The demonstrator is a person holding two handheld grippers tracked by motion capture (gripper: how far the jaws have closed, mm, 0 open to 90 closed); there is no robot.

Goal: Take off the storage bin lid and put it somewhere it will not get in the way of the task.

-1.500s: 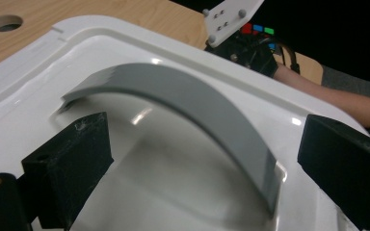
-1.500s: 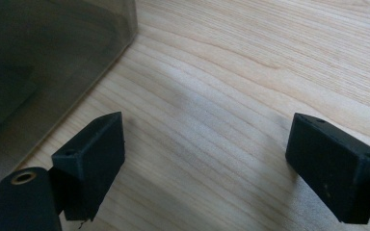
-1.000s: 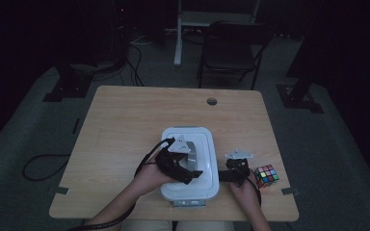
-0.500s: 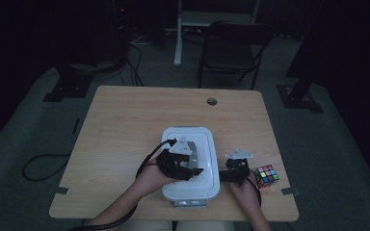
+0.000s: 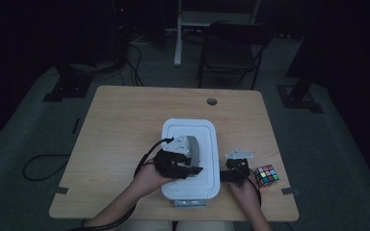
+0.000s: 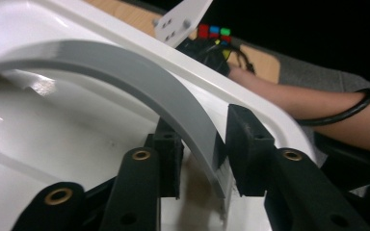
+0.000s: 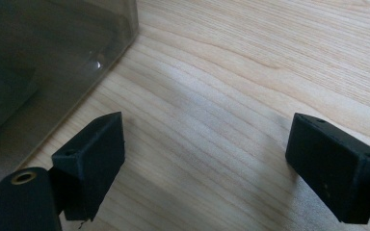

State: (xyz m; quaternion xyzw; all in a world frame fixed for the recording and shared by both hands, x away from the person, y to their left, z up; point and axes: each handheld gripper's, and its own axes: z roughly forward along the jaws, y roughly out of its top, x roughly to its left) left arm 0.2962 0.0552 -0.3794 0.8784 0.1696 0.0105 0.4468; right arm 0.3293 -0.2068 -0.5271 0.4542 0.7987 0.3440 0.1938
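While the high view looks down on the bench [image 5: 125, 125], one white lidded box [image 5: 191, 159] sits near its front edge with a grey handle [image 5: 191, 147] arching over the lid; the left tool [image 5: 180, 166] rests on that lid at the handle, the right tool [image 5: 233, 174] hovers just beside the box's right wall, and one colour cube [image 5: 266, 175] lies near the right tool, apart from the box; count here: one box, one handle, one cube, two tools, two hands.

From the left gripper view, the left tool [image 6: 200, 144] has its jaws pressed onto the grey handle [image 6: 139, 82], one pad on either face of the strip close to where it meets the white lid [image 6: 53, 130]; the grip looks low on the arch and to one side, so a lift would likely tilt the lid; I judge it better to pull straight up and slowly, keeping the wrist level, and to steady the box if it rises with the lid; the cube [image 6: 214, 32] shows as three coloured squares past the box rim.

Along the right gripper view, the right tool [image 7: 204, 144] stands spread wide with nothing between its jaws, bare bench [image 7: 250, 72] beneath it and the clear box wall [image 7: 43, 53] at its left; it seems well placed to press against that wall as a brace.
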